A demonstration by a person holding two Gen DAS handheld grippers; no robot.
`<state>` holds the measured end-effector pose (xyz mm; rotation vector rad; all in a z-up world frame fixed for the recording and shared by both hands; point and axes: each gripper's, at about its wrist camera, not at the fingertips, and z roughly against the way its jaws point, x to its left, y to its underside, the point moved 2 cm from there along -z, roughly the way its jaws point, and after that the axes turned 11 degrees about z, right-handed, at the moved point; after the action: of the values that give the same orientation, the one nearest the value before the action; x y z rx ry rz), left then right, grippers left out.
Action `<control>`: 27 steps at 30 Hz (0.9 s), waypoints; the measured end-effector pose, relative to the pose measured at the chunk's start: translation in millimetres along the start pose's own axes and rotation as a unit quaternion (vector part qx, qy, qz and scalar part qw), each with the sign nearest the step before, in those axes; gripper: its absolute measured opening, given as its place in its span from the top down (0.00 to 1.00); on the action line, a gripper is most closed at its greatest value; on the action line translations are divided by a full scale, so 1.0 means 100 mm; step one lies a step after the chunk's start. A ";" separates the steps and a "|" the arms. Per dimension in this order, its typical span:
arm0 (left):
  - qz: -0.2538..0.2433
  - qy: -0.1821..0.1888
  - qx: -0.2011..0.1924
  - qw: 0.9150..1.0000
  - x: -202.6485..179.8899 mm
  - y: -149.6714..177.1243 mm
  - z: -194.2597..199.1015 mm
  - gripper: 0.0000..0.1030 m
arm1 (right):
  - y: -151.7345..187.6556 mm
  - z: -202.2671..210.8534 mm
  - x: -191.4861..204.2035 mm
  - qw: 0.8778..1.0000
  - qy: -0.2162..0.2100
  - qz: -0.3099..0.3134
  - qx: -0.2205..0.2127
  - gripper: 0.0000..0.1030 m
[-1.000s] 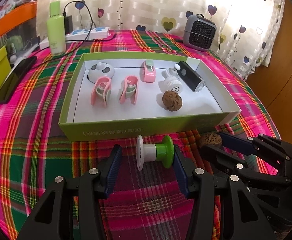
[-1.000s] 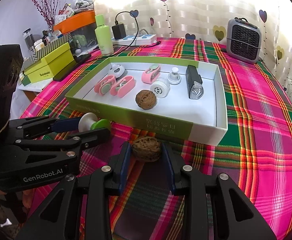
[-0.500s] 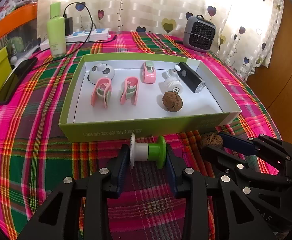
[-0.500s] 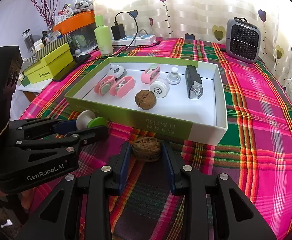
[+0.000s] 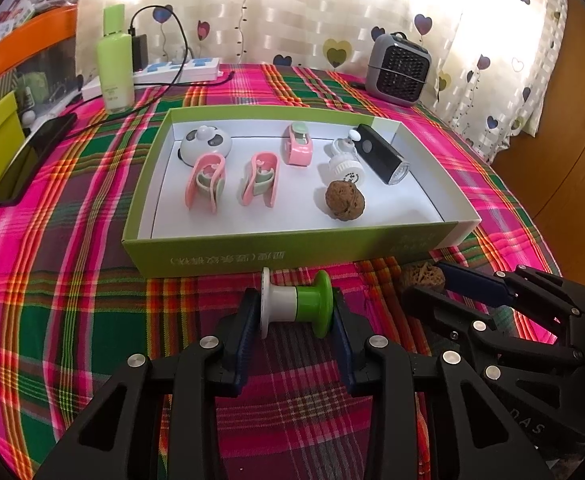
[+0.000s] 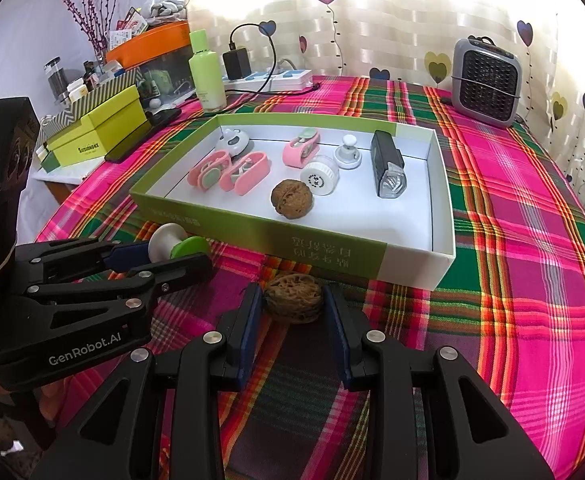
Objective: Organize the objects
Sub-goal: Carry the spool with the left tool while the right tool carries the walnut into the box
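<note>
A white-and-green spool [image 5: 292, 306] lies on its side on the plaid cloth, just in front of the green box [image 5: 228, 258]. My left gripper [image 5: 296, 310] is shut on it, one pad against each end flange. To its right a wrinkled walnut [image 6: 292, 298] rests on the cloth, and my right gripper [image 6: 292, 304] is shut on it. In the right wrist view the spool [image 6: 174, 242] shows between the left gripper's fingers [image 6: 128, 254]. The box [image 6: 252, 236] holds a second walnut [image 6: 292, 200], pink clips, a white jar and a black torch.
A grey heater [image 5: 398, 68] stands at the back right. A green bottle [image 5: 114, 72], a power strip [image 5: 176, 70] and a phone [image 5: 32, 156] lie at the back left, with yellow-green boxes [image 6: 96, 132] beyond. The table edge curves away on the right.
The left gripper's fingers have drawn together from a wide stance until both pads press on the spool's ends. The right gripper and its walnut have stayed still.
</note>
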<state>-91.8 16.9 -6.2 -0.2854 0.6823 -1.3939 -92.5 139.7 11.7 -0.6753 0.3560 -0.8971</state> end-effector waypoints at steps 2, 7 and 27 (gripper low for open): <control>0.000 -0.001 0.000 1.000 0.00 0.00 0.00 0.69 | 0.00 0.00 0.00 1.000 -0.001 0.001 0.000 0.68; 0.001 0.000 -0.006 1.000 0.00 -0.02 0.04 0.69 | 0.00 0.01 0.00 1.000 -0.001 -0.002 -0.005 0.68; -0.004 0.016 -0.029 0.999 -0.09 -0.20 0.17 0.69 | -0.13 0.19 -0.10 0.999 0.011 -0.006 -0.037 0.68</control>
<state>-97.5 18.1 20.8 -0.3127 0.7487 -1.3914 -95.5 149.5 34.6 -0.7373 0.4075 -0.9077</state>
